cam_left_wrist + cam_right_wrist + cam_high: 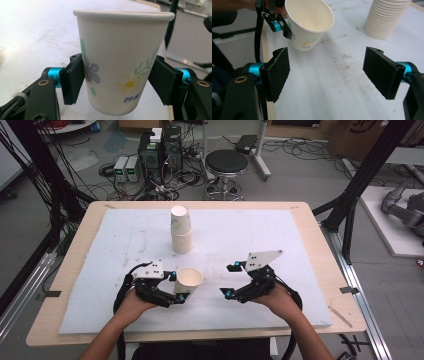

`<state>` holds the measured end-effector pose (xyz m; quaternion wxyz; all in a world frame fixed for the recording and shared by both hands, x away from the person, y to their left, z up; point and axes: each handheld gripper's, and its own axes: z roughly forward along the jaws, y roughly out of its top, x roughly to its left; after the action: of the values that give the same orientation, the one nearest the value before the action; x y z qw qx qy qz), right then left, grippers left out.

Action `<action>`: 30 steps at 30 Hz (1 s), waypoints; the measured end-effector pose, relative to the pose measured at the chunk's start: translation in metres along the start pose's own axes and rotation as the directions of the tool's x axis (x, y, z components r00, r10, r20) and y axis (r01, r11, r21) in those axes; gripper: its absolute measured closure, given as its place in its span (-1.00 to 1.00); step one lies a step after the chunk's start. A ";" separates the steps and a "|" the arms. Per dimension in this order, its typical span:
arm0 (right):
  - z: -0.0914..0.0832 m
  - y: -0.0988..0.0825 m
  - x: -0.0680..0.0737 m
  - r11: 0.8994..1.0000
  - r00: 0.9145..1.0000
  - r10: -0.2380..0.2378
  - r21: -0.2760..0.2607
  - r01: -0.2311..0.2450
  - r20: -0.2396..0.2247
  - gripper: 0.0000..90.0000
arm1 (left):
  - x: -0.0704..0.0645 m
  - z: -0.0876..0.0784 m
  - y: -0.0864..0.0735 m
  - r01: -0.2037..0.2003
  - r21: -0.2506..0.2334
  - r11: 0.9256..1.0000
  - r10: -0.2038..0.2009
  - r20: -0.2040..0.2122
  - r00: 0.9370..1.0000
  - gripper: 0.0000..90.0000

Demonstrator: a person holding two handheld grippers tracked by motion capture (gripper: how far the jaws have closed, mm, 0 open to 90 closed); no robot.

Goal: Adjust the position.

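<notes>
While the left gripper (176,287) pinches the paper cup (189,280), the right gripper (230,280) hangs wide and empty. Loosen that pinch and the tilted cup could tip onto the mat (280,245).

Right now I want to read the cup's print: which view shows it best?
The left gripper view: the paper cup shows its flowers and lettering close up. The high view gives mostly its rim; the right gripper view, its inside.

Left gripper (176,289) & right gripper (228,280): black frames, flat black pads (277,72), blue knobs, brass screws, grey three-cornered top plates w/ dots, black cables. Arms bare, no sleeves.
</notes>
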<state>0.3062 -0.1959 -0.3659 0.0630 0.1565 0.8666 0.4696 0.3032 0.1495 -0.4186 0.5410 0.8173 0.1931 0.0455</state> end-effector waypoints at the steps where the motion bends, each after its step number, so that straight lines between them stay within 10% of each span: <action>1: -0.002 -0.004 -0.001 1.000 1.000 0.007 -0.016 -0.007 0.017 -0.51 | 0.001 -0.002 -0.002 0.003 -0.014 1.000 -0.003 -0.011 1.000 -0.29; 12: -0.024 -0.058 -0.013 0.980 0.973 0.166 -0.139 -0.144 0.160 -0.51 | 0.012 -0.033 -0.020 0.029 -0.148 0.989 -0.054 -0.172 0.984 -0.30; 30: -0.042 -0.083 -0.018 0.973 0.934 0.196 -0.178 -0.147 0.300 -0.51 | 0.015 -0.057 -0.030 -0.001 -0.256 0.967 -0.079 -0.300 0.951 -0.30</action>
<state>0.2951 -0.2774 -0.4125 0.1714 0.2994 0.7898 0.5071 0.2933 0.2145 -0.4247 0.6049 0.7204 0.2839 0.1859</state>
